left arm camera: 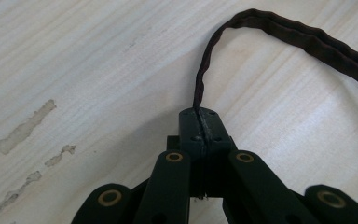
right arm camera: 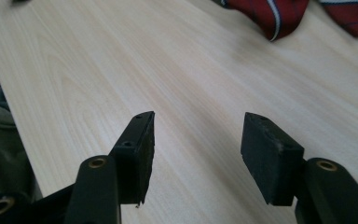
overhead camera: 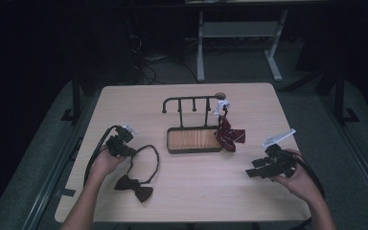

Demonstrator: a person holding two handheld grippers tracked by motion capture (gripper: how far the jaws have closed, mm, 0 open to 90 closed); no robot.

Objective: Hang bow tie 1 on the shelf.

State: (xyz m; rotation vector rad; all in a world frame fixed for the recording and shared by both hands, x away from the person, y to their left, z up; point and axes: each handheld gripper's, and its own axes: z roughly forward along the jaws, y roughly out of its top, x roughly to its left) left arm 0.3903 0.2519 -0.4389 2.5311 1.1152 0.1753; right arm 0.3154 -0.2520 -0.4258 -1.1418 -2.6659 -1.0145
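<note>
Strap (left arm camera: 205, 60) of dark bow tie (overhead camera: 134, 186) pinched in left tool (left arm camera: 200, 122), jaws fully closed on it | bow tie lies on tabletop (overhead camera: 196, 191) near front left edge | right tool (right arm camera: 196, 140) wide open, holding nothing, above bare tabletop near striped red tie (overhead camera: 230, 136)

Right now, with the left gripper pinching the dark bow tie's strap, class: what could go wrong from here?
1. The left gripper pinches only the thin strap at its tip, so it may slip out on lifting.
2. The bow tie would dangle from the strap and could snag the rack.
3. The right gripper is open and holds nothing, so nothing steadies the bow.
</note>
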